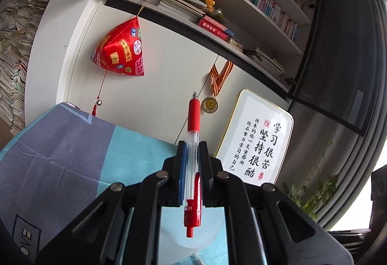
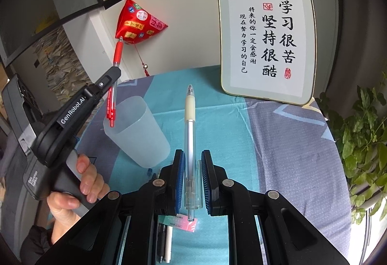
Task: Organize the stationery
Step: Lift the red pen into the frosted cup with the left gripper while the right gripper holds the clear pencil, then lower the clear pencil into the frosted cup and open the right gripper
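Observation:
My left gripper [image 1: 192, 147] is shut on a red pen [image 1: 194, 115], which points up and away, tip end far. In the right wrist view the left gripper [image 2: 115, 71] holds this red pen [image 2: 118, 52] slanted over a frosted translucent cup [image 2: 137, 134], the pen's button end at the cup's rim. The cup [image 1: 193, 231] also shows below the left jaws. My right gripper [image 2: 192, 152] is shut on a clear pen with a cream grip [image 2: 189, 110], held above the blue tablecloth [image 2: 229, 144] to the right of the cup.
A framed calligraphy board [image 2: 266, 40] leans on the wall at the back right. A red hanging ornament [image 2: 139, 23] dangles behind the cup. A leafy plant [image 2: 362, 132] borders the right edge. A pink-green eraser [image 2: 186, 222] and pens [image 2: 164, 240] lie under my right gripper. A hand [image 2: 82, 182] grips the left handle.

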